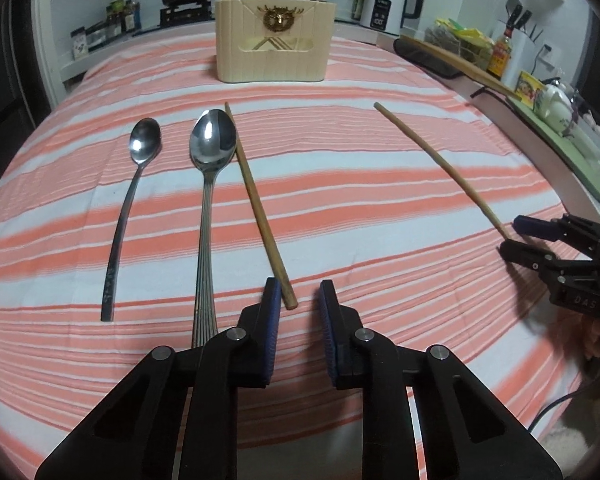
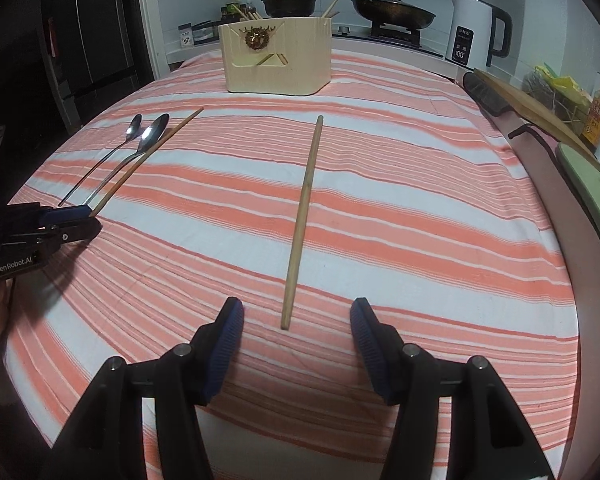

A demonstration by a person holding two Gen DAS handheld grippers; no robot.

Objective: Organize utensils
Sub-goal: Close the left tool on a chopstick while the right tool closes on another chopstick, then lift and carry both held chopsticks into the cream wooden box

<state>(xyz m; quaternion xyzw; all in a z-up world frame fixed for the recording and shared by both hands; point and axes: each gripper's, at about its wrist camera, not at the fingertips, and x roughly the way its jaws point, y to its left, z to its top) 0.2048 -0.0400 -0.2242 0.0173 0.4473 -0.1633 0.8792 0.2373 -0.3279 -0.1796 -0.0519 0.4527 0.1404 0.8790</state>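
Striped cloth between parted tongs.

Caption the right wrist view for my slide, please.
Open right gripper poised over the near end of a lone chopstick on the striped cloth, utensil holder beyond.

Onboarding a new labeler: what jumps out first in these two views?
The orange-and-white striped cloth fills both views, with two steel spoons and a chopstick lying side by side at left and a second chopstick apart at right. A cream utensil holder with a gold emblem stands at the far end. Both the left gripper and right gripper are open, holding nothing.
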